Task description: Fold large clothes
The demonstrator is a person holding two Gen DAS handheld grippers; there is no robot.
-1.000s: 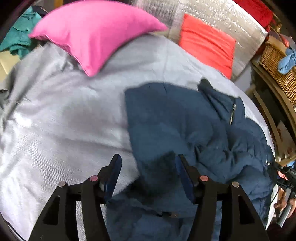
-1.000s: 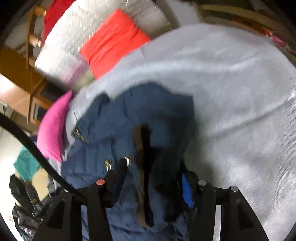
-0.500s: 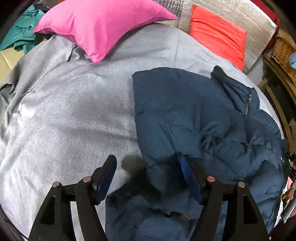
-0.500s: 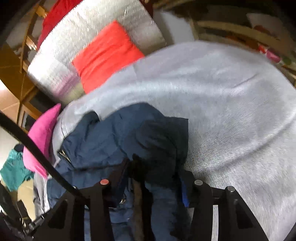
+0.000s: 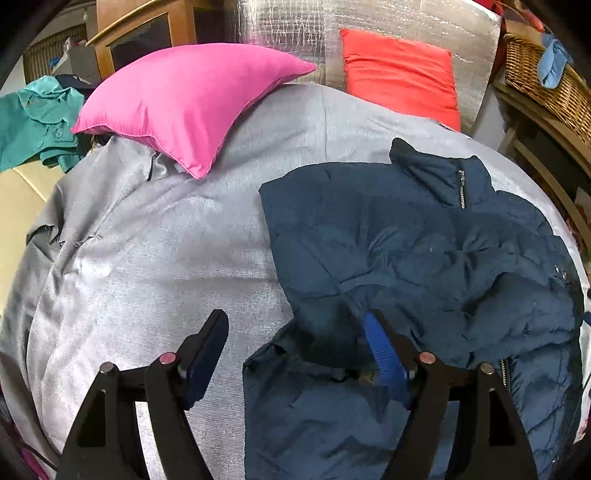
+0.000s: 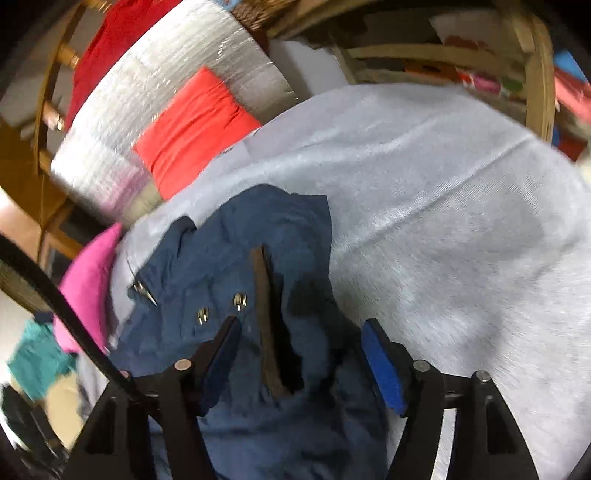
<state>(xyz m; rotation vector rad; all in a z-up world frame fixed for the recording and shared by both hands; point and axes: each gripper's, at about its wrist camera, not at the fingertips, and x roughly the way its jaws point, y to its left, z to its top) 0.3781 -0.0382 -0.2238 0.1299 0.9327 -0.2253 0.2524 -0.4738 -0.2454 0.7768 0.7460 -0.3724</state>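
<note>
A navy quilted jacket (image 5: 424,266) lies on the grey bed cover (image 5: 166,258), collar and zip toward the far right. My left gripper (image 5: 295,347) is open above the jacket's near left edge, its right finger (image 5: 384,358) over the fabric, its left finger over the bare cover. In the right wrist view the jacket (image 6: 229,258) lies bunched, with a brown lining strip and metal snaps showing. My right gripper (image 6: 301,358) is open, jaws wide on either side of the jacket's folded edge. The view is blurred.
A pink pillow (image 5: 184,99) and a red cushion (image 5: 399,70) lie at the bed's far side against a silver padded headboard (image 5: 295,29). A teal garment (image 5: 33,122) lies at far left. A wicker basket (image 5: 546,74) stands on a wooden shelf at right.
Both grippers have drawn back and up from the jacket. The left view now shows more of the bed. The right gripper, earlier dark with fabric between its jaws, now stands open over it.
</note>
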